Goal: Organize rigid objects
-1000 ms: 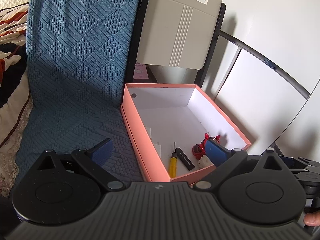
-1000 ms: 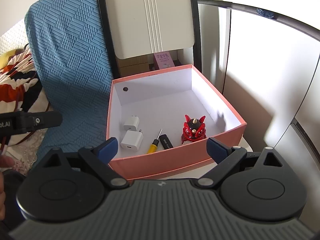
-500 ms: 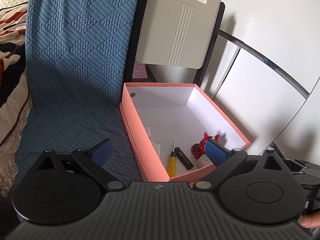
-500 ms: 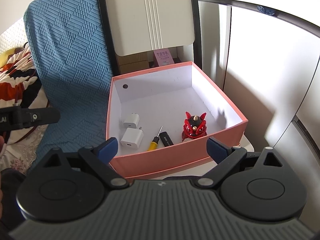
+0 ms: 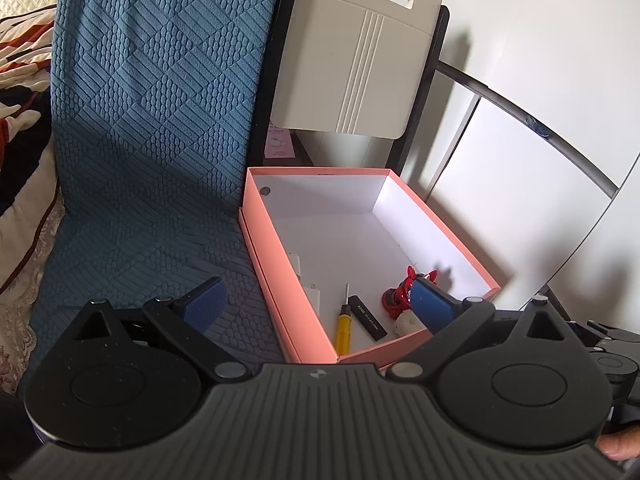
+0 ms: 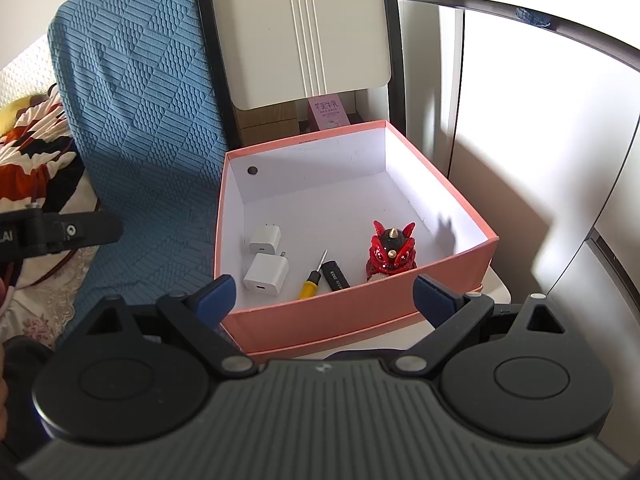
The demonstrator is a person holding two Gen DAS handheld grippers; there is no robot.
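A pink box (image 6: 360, 316) with white inside walls stands open in front of me. Inside lie two white chargers (image 6: 266, 274), a yellow-handled screwdriver (image 6: 312, 278), a black stick (image 6: 336, 276) and a red lion figurine (image 6: 390, 250). In the left wrist view the same box (image 5: 272, 280) shows the screwdriver (image 5: 343, 326), the black stick (image 5: 367, 317) and the figurine (image 5: 394, 298) partly behind my finger. My right gripper (image 6: 326, 294) hangs open over the box's near wall, holding nothing. My left gripper (image 5: 320, 300) is open too, near the box's left corner.
A blue textured cover (image 5: 152, 140) drapes the seat left of the box. A beige panel (image 6: 304, 28) in a black frame stands behind, with a pink carton (image 6: 328, 114) under it. White panels and a curved black rail (image 6: 560, 28) close the right side.
Both grippers have drifted slightly, so the box sits a little differently in each view. Nothing inside the box has moved, and both grippers have stayed open.
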